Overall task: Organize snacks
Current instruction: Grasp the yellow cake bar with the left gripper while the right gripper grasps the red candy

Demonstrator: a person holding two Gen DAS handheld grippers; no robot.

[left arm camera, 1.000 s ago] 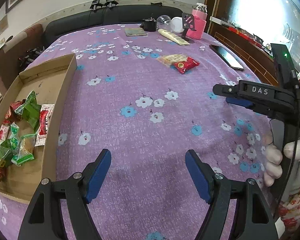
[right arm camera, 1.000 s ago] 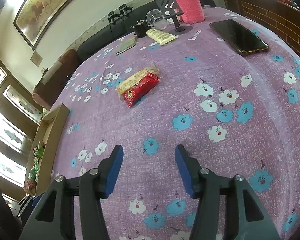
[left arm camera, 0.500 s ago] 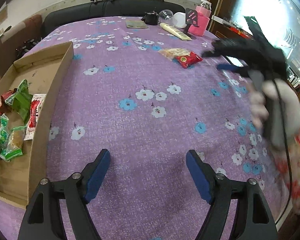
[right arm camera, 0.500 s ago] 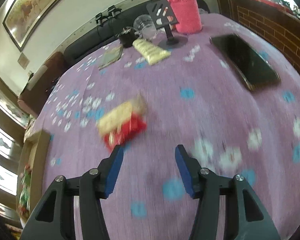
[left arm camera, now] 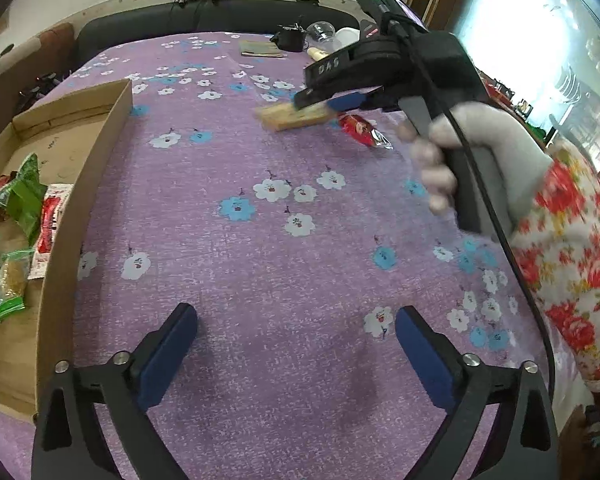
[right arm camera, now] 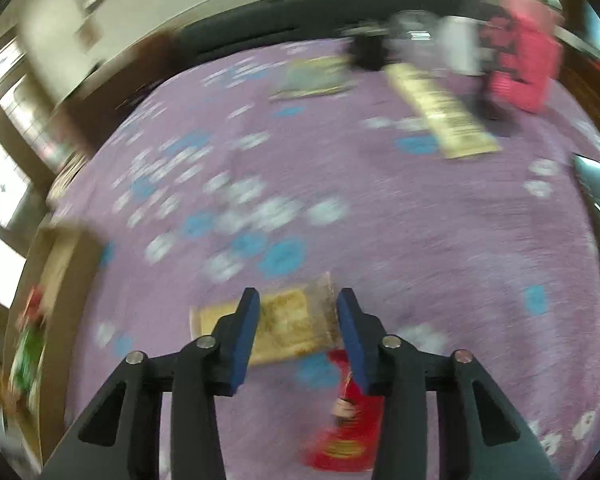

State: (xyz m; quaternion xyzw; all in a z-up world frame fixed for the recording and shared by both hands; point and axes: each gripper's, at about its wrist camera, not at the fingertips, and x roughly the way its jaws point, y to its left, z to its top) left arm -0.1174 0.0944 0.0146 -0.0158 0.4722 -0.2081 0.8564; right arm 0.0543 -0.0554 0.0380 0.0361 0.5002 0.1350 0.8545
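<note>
Cardboard box (left arm camera: 100, 184) of wrapped snacks (left arm camera: 16, 216) sat left of wide-open left gripper (left arm camera: 296, 344), right gripper (right arm camera: 296, 320) was closing around tan snack pack (right arm camera: 292, 320), not yet pinching it

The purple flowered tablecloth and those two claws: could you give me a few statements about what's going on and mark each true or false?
1. The right claw has a tan snack packet between its blue pads. True.
2. The red snack packet is inside the cardboard box. False: it lies on the tablecloth.
3. The left claw holds a green packet. False: it is open with nothing in it.
4. Green packets sit in the cardboard box. True.
</note>
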